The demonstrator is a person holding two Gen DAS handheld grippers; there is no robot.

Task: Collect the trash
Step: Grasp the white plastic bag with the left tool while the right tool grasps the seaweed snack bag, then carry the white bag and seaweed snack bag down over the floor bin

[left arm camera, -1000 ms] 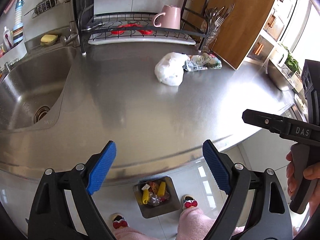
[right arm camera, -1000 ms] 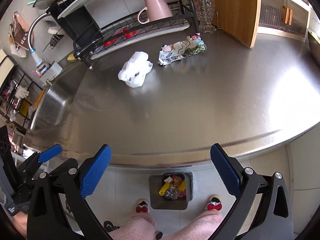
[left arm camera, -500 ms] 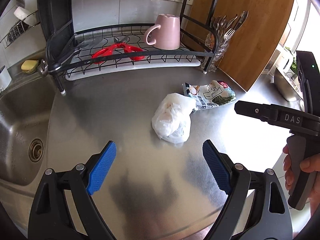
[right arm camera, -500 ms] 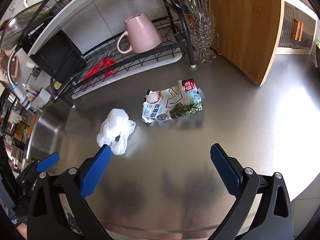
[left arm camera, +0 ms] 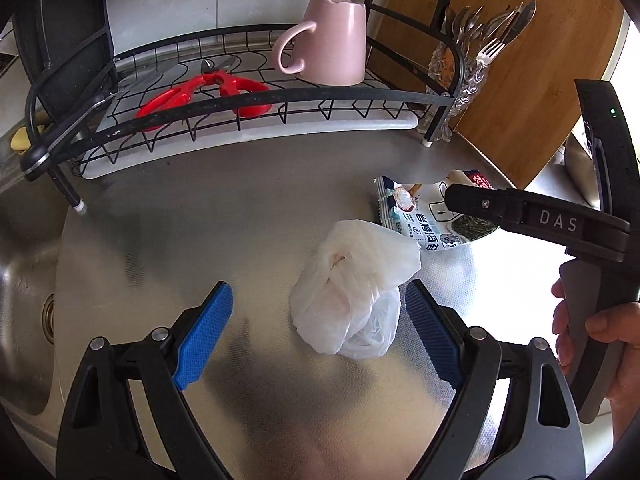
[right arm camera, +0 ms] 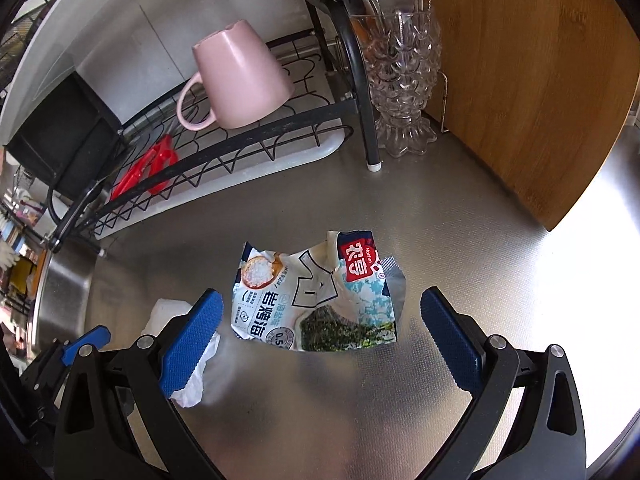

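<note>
Crumpled white bag (left arm camera: 352, 292) on the steel counter (left arm camera: 224, 216), lying between the blue pads of the left gripper (left arm camera: 320, 328), closer to the right-hand pad (left arm camera: 430, 330) but not pressed by either. Jaws spread wide, holding nothing. In the right wrist view only a scrap of the same bag (right arm camera: 192, 392) peeking out behind the left pad there.

Just beyond and to the right, touching the bag's edge, a flattened printed wrapper (right arm camera: 316, 296) with a red label, flat on the counter. Framed between the blue pads of the right gripper (right arm camera: 316, 336), also spread wide and gripping nothing, neither pad on the wrapper. From the left wrist view, wrapper (left arm camera: 420, 220) partly covered by the right gripper's black body, with a hand (left arm camera: 600, 328) on its grip.

Farther back, a black wire rack (left arm camera: 248, 116) on a white tray, with an upturned pink mug (left arm camera: 332, 40) and red scissors (left arm camera: 204, 96) in it. At the rack's right end, a glass holder (right arm camera: 400, 80) full of cutlery, then a wooden board (right arm camera: 532, 80) leaning upright. Off to the left, the sink (left arm camera: 24, 280).
</note>
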